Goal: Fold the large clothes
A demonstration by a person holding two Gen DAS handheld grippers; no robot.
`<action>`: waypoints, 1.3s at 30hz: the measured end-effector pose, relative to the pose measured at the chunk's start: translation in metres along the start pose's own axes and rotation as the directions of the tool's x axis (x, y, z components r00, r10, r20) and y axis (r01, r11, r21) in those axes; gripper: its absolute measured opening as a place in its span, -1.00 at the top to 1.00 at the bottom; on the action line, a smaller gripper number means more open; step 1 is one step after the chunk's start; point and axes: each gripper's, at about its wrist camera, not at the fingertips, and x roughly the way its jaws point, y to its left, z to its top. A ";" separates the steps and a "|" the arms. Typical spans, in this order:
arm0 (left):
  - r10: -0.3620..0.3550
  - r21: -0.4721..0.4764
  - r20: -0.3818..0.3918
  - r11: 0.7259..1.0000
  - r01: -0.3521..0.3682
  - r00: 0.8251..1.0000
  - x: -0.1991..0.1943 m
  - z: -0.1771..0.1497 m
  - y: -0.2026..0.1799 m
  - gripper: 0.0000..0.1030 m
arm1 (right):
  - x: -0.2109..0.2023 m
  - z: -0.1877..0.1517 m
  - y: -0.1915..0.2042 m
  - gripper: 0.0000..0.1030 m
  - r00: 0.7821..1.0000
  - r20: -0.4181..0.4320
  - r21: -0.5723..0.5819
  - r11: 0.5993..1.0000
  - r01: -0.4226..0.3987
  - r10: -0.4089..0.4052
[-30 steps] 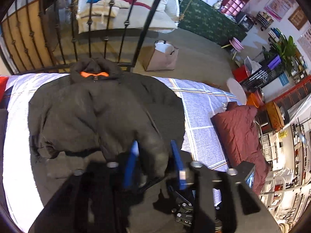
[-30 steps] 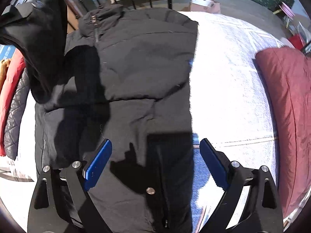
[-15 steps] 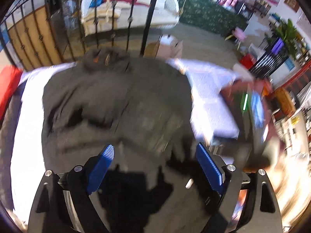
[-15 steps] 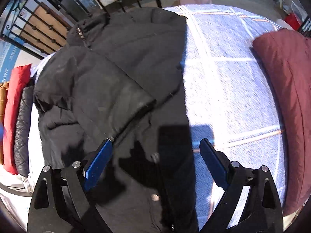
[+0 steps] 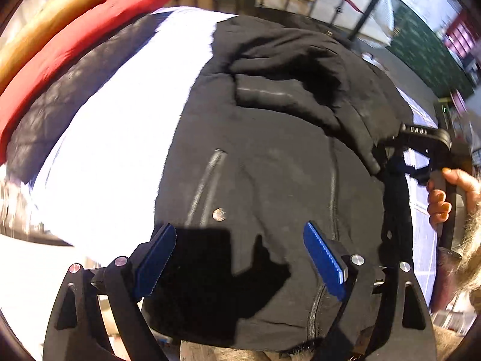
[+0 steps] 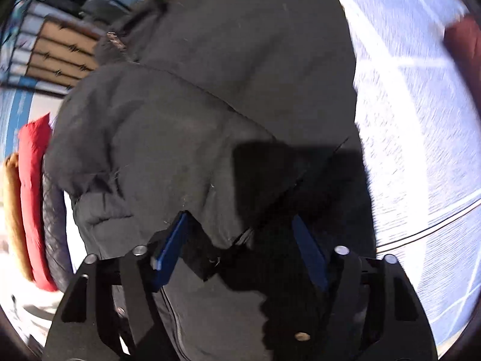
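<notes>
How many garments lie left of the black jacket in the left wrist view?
3, side by side at upper left: a dark quilted one nearest the jacket, a red one next, a tan one outermost. More may be hidden.

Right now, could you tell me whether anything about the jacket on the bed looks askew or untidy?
Yes. The black jacket is not flat: one sleeve lies bunched and creased across its upper chest. Nothing looks torn or spilled on the bed sheet.
</notes>
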 end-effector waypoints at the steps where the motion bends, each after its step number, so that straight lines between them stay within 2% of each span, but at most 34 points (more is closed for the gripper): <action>1: 0.005 -0.010 0.001 1.000 -0.005 1.000 -0.001 -0.002 0.001 -0.64 | 0.003 0.000 -0.001 -0.05 0.999 -0.010 0.020 0.999 -0.030 0.030; 5: 0.007 -0.026 -0.009 1.000 -0.007 1.000 0.004 -0.010 -0.001 -0.64 | -0.005 0.000 0.009 0.48 1.000 -0.006 -0.025 1.000 0.014 -0.015; 7: 0.001 -0.026 -0.016 1.000 -0.002 1.000 0.007 -0.014 -0.004 -0.64 | -0.014 -0.003 0.012 0.59 1.000 -0.003 -0.050 0.999 0.018 -0.018; 9: -0.005 -0.020 -0.014 1.000 0.004 1.000 0.008 -0.016 -0.008 -0.64 | -0.028 -0.007 0.017 0.78 1.000 -0.004 -0.111 0.993 0.030 -0.031; 10: -0.008 -0.016 -0.010 1.000 0.008 1.000 0.008 -0.017 -0.010 -0.64 | -0.038 -0.010 0.022 0.81 1.000 -0.006 -0.160 0.987 0.022 -0.023; 12: -0.011 -0.012 -0.008 1.000 0.011 1.000 0.010 -0.019 -0.012 -0.64 | -0.051 -0.015 0.034 0.82 0.998 0.011 -0.249 0.966 0.066 -0.065; 14: -0.019 -0.020 -0.007 1.000 0.018 1.000 0.011 -0.021 -0.012 -0.64 | -0.067 -0.017 0.046 0.83 0.991 0.066 -0.348 0.928 0.133 -0.117; 16: -0.024 -0.034 -0.006 0.999 0.024 1.000 0.010 -0.023 -0.011 -0.64 | -0.078 -0.010 0.055 0.83 0.986 0.104 -0.409 0.898 0.160 -0.129; 18: -0.022 -0.045 0.001 0.999 0.022 1.000 0.009 -0.025 -0.008 -0.64 | -0.088 0.001 0.064 0.84 0.971 0.173 -0.460 0.859 0.225 -0.162; 21: -0.020 -0.062 0.010 0.998 0.021 1.000 0.007 -0.028 -0.002 -0.64 | -0.091 0.022 0.069 0.84 0.935 0.263 -0.504 0.793 0.343 -0.237; 24: -0.014 -0.083 0.019 0.996 0.016 1.000 0.004 -0.032 0.004 -0.64 | -0.071 0.041 0.060 0.84 0.899 0.274 -0.517 0.736 0.437 -0.341; 27: -0.004 -0.107 0.028 0.994 0.007 1.000 0.000 -0.036 0.012 -0.64 | -0.049 0.053 0.048 0.83 0.886 0.231 -0.502 0.731 0.463 -0.402; 30: 0.011 -0.136 0.027 0.991 -0.007 1.000 -0.001 -0.041 0.021 -0.64 | -0.037 0.054 0.044 0.80 0.869 0.233 -0.489 0.720 0.493 -0.437; 32: 0.021 -0.154 0.021 0.988 -0.018 1.000 -0.001 -0.044 0.027 -0.64 | -0.033 0.053 0.047 0.72 0.851 0.249 -0.491 0.697 0.522 -0.463; 35: 0.026 -0.167 0.011 0.986 -0.024 1.000 0.001 -0.046 0.032 -0.64 | -0.028 0.049 0.054 0.72 0.829 0.269 -0.495 0.668 0.556 -0.491; 36: 0.029 -0.166 0.011 0.986 -0.026 1.000 0.001 -0.046 0.032 -0.64 | -0.028 0.049 0.056 0.72 0.827 0.268 -0.489 0.669 0.559 -0.495; 38: 0.035 -0.159 0.014 0.987 -0.032 0.999 0.000 -0.046 0.032 -0.64 | -0.036 0.050 0.055 0.70 0.837 0.260 -0.460 0.701 0.546 -0.481; 39: 0.036 -0.155 0.017 0.987 -0.033 0.999 -0.001 -0.046 0.032 -0.64 | -0.040 0.050 0.054 0.63 0.843 0.256 -0.446 0.716 0.537 -0.473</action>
